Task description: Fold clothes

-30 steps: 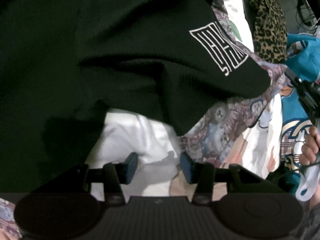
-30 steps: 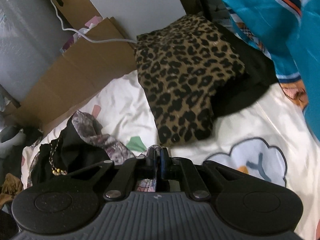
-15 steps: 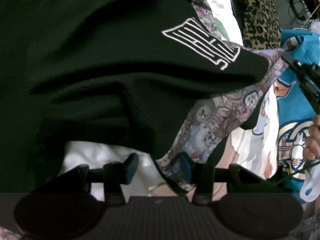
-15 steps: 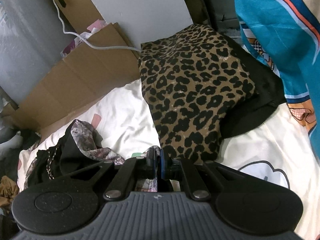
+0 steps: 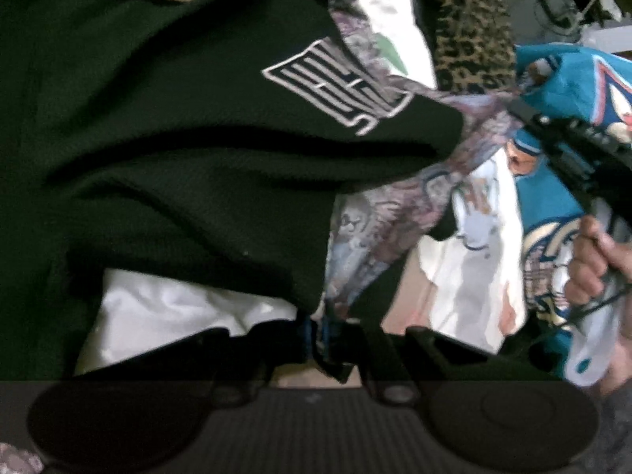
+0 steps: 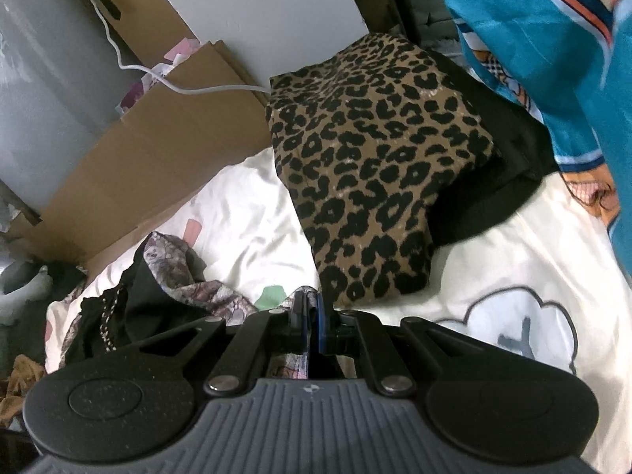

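2 grippers (image 5: 316, 331) (image 6: 310, 316), 1 black garment (image 5: 177, 138) between.

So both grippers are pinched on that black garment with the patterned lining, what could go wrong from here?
The left gripper seems to hold only a thin edge of the black garment, so it may slip out when lifted. The right gripper is shut on the patterned lining close to the leopard-print pile, so a wide swing could knock that over.

A white wall panel (image 6: 252, 12) and flattened cardboard (image 6: 158, 150) stand behind white cartoon-print bedding (image 6: 493, 276).
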A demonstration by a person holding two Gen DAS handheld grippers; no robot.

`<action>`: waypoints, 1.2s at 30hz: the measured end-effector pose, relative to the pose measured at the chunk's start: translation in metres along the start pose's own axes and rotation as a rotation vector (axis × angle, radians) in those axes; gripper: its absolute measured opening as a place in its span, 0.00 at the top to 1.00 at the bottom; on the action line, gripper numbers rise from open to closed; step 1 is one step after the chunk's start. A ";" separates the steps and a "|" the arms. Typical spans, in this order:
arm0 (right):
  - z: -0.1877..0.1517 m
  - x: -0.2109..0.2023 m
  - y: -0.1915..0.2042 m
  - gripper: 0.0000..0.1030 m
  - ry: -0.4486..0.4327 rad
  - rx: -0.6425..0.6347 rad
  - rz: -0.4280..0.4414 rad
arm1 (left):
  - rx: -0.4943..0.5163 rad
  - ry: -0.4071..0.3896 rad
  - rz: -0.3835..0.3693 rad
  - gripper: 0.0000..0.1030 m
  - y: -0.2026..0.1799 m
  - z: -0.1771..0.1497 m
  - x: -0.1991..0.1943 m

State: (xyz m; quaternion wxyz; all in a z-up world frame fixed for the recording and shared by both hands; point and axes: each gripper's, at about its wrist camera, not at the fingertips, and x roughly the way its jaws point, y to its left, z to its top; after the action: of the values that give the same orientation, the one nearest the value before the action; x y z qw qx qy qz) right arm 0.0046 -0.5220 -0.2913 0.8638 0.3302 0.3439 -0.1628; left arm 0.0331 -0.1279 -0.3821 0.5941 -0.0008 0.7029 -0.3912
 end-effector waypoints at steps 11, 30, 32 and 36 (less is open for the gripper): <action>-0.038 -0.019 -0.007 0.93 0.119 0.005 0.058 | -0.070 -0.047 -0.094 0.96 0.026 -0.011 -0.062; -0.079 0.018 -0.014 0.56 0.291 -0.011 -0.005 | -0.183 -0.091 0.004 0.97 0.091 -0.006 -0.093; -0.087 0.022 -0.010 0.56 0.313 -0.023 0.009 | -0.194 -0.097 0.017 0.97 0.096 -0.004 -0.094; -0.099 0.026 0.003 0.56 0.339 -0.059 0.059 | -0.214 -0.107 0.039 0.97 0.106 -0.001 -0.095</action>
State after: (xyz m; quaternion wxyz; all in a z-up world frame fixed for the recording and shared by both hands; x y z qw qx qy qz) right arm -0.0236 -0.4535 -0.3620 0.8072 0.3372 0.4795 -0.0693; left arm 0.1095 -0.0091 -0.3614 0.6348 -0.0716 0.7077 -0.3018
